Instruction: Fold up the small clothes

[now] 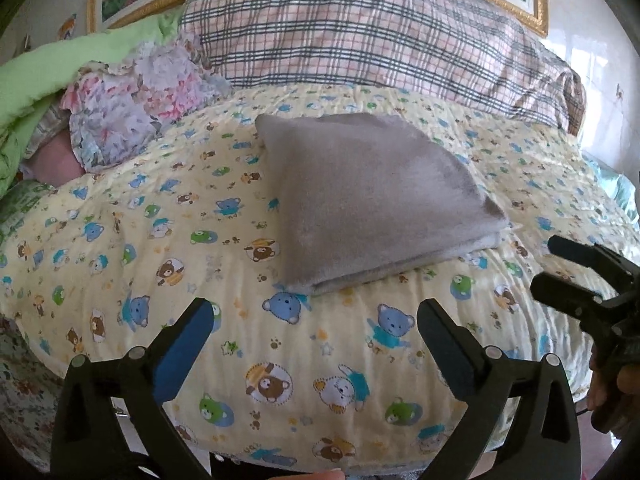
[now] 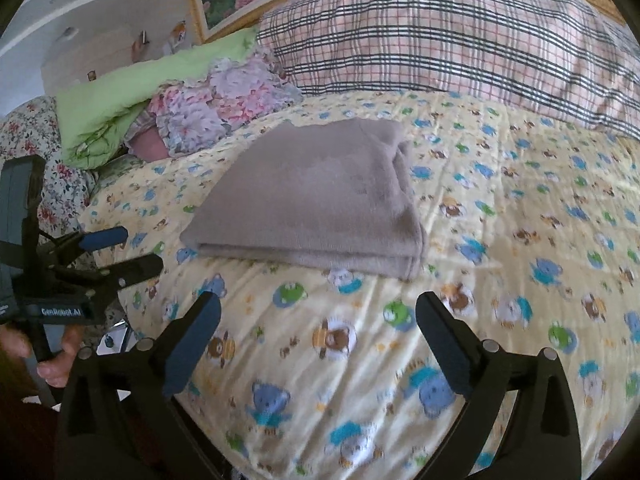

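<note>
two grippers are held off the bear-print quilt point(image 1: 344, 360), near its front edge. the grey folded garment point(image 1: 372, 196) lies mid-quilt, apparently finished. the left gripper point(image 1: 316, 344) and right gripper point(image 2: 320, 340) are both seen with jaws wide apart, empty. stray edges are best squared gently, judged from here.

grey garment point(image 1: 372, 200), yellow bear-print quilt point(image 1: 160, 240), plaid pillow point(image 1: 360, 32)

The gray cloth point(image 1: 368, 196) point(image 2: 316, 204) lay flat on the bed, folded up into a neat, thick square. It looked soft and fuzzy. Its stacked edges showed along the near side.
</note>
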### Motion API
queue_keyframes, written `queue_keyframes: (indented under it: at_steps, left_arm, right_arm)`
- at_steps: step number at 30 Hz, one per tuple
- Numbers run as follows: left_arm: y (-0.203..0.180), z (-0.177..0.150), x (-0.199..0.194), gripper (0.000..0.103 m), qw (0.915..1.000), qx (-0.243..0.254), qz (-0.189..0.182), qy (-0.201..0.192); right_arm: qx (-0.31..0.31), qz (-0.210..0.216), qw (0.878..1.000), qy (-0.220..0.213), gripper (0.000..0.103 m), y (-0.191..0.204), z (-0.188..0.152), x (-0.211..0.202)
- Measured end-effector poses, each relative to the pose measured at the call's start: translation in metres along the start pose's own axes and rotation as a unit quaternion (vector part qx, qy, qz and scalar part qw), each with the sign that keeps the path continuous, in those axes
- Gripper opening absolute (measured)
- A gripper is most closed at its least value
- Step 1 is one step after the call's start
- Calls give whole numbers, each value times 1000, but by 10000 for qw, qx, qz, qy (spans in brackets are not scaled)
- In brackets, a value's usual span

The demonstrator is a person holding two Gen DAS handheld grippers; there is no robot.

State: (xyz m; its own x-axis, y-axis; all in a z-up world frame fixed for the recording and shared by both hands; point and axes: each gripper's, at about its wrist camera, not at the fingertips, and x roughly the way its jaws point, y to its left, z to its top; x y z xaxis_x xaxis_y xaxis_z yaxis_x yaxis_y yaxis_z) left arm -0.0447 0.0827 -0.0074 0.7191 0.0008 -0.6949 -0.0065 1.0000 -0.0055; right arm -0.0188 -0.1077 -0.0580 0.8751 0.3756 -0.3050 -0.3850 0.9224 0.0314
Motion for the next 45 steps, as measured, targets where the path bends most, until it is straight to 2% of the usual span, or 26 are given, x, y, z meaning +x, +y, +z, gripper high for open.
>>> queue_keyframes:
  at_steps: [5, 14, 23, 30, 45]
  left_arm:
    - [5, 4, 14, 102, 9997, -50, 177, 148]
    - [17, 15, 29, 102, 9990, -281, 303, 162]
    - [20, 18, 38, 102, 9992, -283, 200, 185]
    - [22, 22, 44, 102, 9983, -421, 60, 401]
    - [21, 31, 45, 102, 9978, -470, 79, 462]
  right_arm:
    - [22, -67, 10000, 13, 100, -4, 8, 11]
    - [18, 33, 10000, 32, 101, -9, 17, 26]
    - [122, 97, 9998, 92, 101, -14, 24, 40]
    - [98, 78, 9997, 229, 101, -13, 30, 48]
    - [23, 126, 9996, 268, 101, -9, 44, 55]
